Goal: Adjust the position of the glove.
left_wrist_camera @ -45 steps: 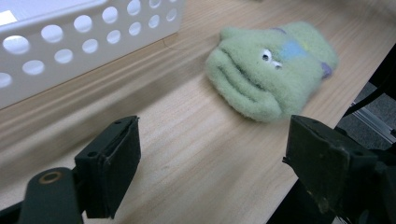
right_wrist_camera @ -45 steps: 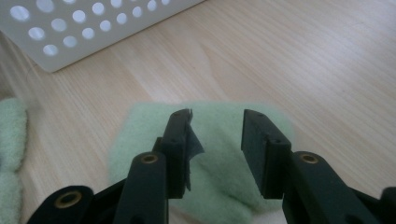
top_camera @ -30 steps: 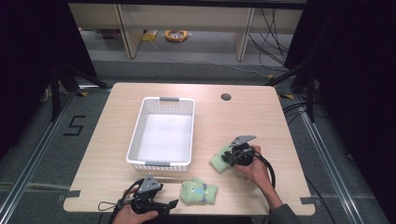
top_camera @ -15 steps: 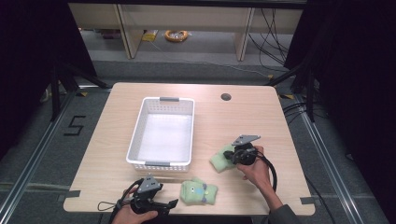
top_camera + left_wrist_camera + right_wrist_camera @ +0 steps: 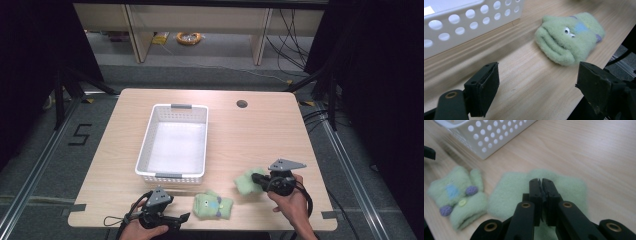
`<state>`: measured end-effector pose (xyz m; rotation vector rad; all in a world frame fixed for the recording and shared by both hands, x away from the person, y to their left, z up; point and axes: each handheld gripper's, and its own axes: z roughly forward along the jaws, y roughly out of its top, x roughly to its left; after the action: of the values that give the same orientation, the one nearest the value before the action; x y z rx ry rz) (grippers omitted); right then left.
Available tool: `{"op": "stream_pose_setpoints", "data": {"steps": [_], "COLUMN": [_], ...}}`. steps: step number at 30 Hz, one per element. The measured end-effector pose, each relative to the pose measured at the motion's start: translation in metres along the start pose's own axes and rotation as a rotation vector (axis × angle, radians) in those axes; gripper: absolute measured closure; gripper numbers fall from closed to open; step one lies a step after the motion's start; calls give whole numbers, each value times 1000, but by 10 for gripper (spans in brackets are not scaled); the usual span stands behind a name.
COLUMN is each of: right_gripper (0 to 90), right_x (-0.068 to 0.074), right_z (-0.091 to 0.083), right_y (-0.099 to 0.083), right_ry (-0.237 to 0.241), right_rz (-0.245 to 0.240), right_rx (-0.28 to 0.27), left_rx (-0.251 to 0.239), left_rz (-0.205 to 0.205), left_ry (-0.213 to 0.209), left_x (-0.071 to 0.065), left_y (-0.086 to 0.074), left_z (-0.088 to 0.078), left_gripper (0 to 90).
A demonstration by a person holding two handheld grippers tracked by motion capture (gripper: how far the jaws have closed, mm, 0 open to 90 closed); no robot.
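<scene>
Right tongs (image 5: 540, 181) had just been closing and were pinched on the plain green mitten (image 5: 246, 182), front-right of the white basket (image 5: 145, 150) on the bench (image 5: 250, 135). Left tongs (image 5: 536, 85) were spread wide with nothing between them, just off the basket's near wall. The second green mitten with eyes (image 5: 570, 37) lay ahead of them, just front of the basket.

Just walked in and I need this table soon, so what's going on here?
A person works two hand-held tongs. The right tongs have just closed on a plain green mitten on the table. The left tongs are open near a second green mitten with a face. The white basket holds nothing.
</scene>
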<state>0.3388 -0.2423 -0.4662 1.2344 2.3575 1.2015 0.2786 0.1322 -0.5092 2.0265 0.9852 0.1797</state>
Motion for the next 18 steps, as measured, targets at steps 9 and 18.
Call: {"op": "stream_pose_setpoints", "data": {"steps": [9, 18], "right_gripper": [872, 867], "right_x": [15, 28], "right_z": [-13, -8], "right_y": [-26, -40], "right_ry": [-9, -15], "right_rz": [14, 3], "right_rx": [-17, 49], "left_rx": [13, 14], "left_rz": [14, 15], "left_ry": [11, 18], "left_x": [2, 2], "left_y": [0, 0], "left_z": [-2, -1], "left_gripper": [177, 177]}}
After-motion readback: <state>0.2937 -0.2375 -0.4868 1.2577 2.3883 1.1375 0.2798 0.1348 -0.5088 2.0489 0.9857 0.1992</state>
